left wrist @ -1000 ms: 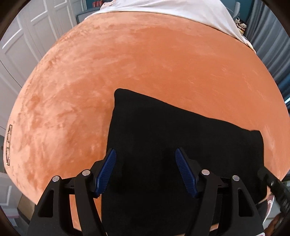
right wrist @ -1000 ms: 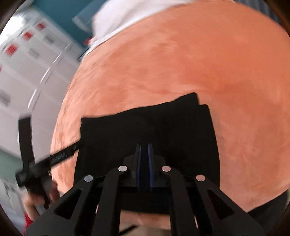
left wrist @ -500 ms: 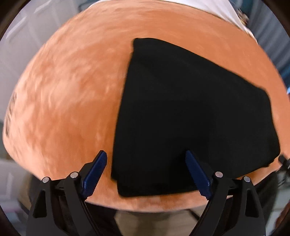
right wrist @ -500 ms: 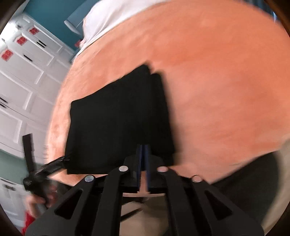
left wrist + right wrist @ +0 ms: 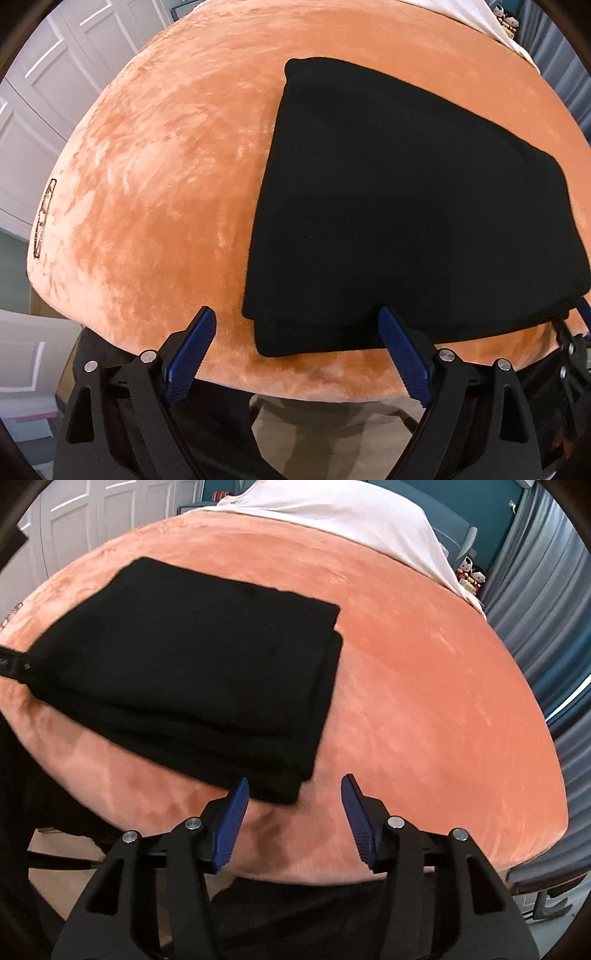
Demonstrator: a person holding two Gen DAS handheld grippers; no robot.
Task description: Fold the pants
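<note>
While both grippers hang spread and empty, the folded black pants lie just ahead on the orange blanket.
Left gripper faces their near edge; right gripper sits off their right corner; white sheet beyond.

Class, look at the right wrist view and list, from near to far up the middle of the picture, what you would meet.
Right tongs → folded black pants → orange plush blanket → white sheet → teal wall.
</note>
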